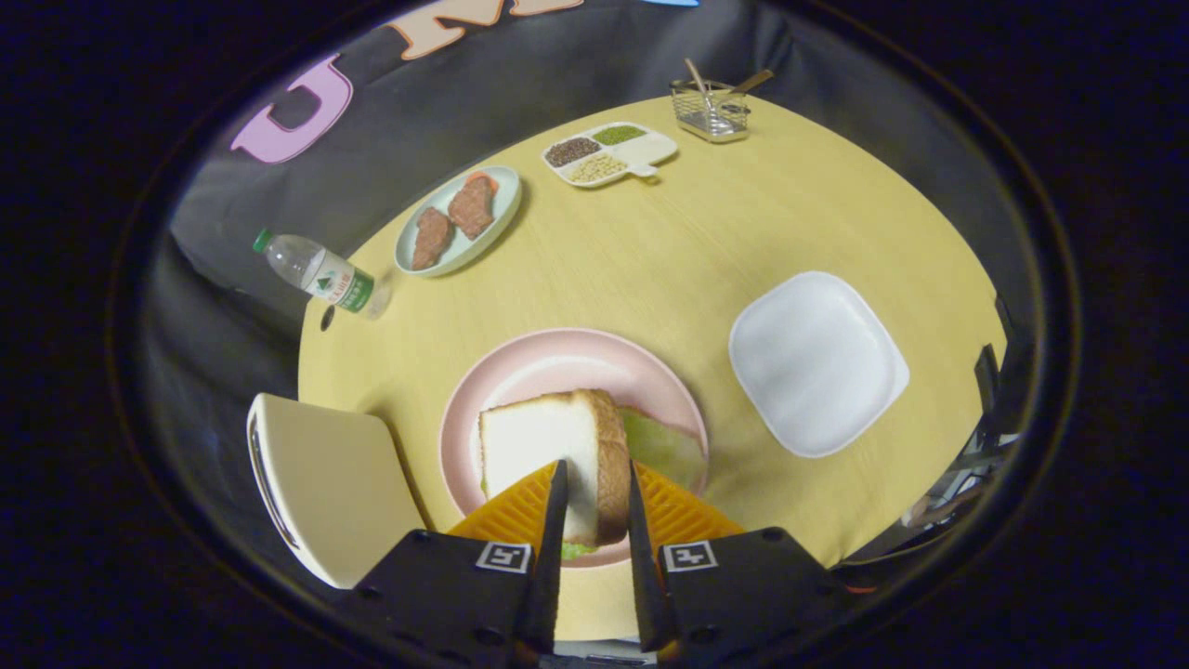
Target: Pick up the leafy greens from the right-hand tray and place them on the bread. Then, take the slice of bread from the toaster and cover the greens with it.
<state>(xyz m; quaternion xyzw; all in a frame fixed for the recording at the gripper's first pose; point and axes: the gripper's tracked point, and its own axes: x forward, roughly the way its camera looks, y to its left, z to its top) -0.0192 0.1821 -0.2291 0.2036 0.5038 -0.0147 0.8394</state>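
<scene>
My gripper [594, 478] is shut on a slice of bread [557, 455], held on edge between the two fingers above the pink plate [548, 367]. Leafy greens [664, 446] lie on the plate just under and to the right of the held slice; whatever is beneath them is hidden by the slice and the fingers. The cream toaster [320, 483] stands to the left of the fingers, close to the plate. The white square tray [816, 362], to the right of the plate, has nothing on it.
A pale green plate with two pieces of meat [460, 218] sits beyond the pink plate. A water bottle [320, 272] lies at the table's left edge. Farther back are a divided dish of grains [608, 153] and a wire basket [711, 110].
</scene>
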